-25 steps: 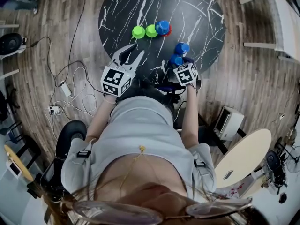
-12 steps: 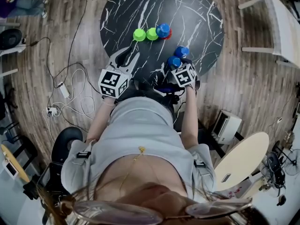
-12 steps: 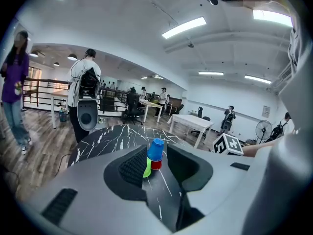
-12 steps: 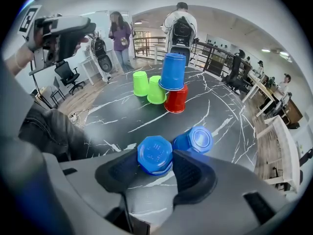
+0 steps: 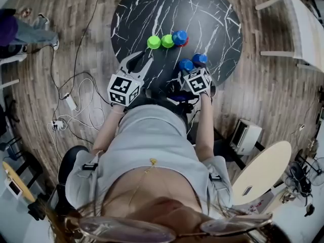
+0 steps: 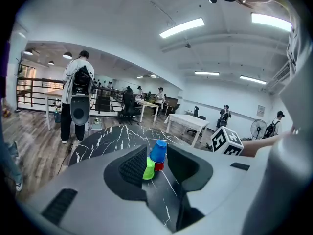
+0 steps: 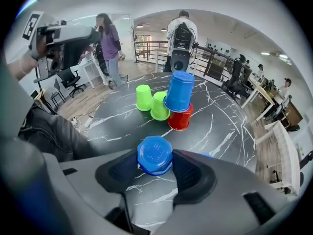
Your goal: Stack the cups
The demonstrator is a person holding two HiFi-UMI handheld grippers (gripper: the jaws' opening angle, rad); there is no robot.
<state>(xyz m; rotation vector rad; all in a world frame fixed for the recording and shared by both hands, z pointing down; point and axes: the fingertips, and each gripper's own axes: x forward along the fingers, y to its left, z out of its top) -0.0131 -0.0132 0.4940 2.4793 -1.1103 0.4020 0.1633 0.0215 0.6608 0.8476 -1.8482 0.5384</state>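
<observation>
Listing contents of round black marble counter (image 5: 212,14): cups in three colours, two grippers.

Entry one, right gripper (image 7: 155,163): fingers (image 7: 121,169) clamped on held blue cup (image 7: 154,154), a pad pressed to either side, flat bottom of cup turned toward that gripper's camera. Position: near edge of counter, close to the person.

Entry two, second blue cup (image 5: 199,59): just beside held blue cup, on its right in head view; only a blue sliver showing past one finger in right gripper view.

Entry three, left gripper (image 5: 142,59): fingers apart, nothing between them. Position: over near-left part of counter, well apart from every cup, aimed toward the cluster beyond.

Entry four, cluster toward middle of counter, in a short row: outer green cup (image 7: 143,97), inner green cup (image 7: 159,105) just beside it, then red cup (image 7: 180,117) close beside inner green cup, with top blue cup (image 7: 179,91) seated mouth-down on red cup.

Surroundings: wooden floor (image 5: 66,29) around counter; loose cables (image 5: 83,87) on floor at left of head view.
</observation>
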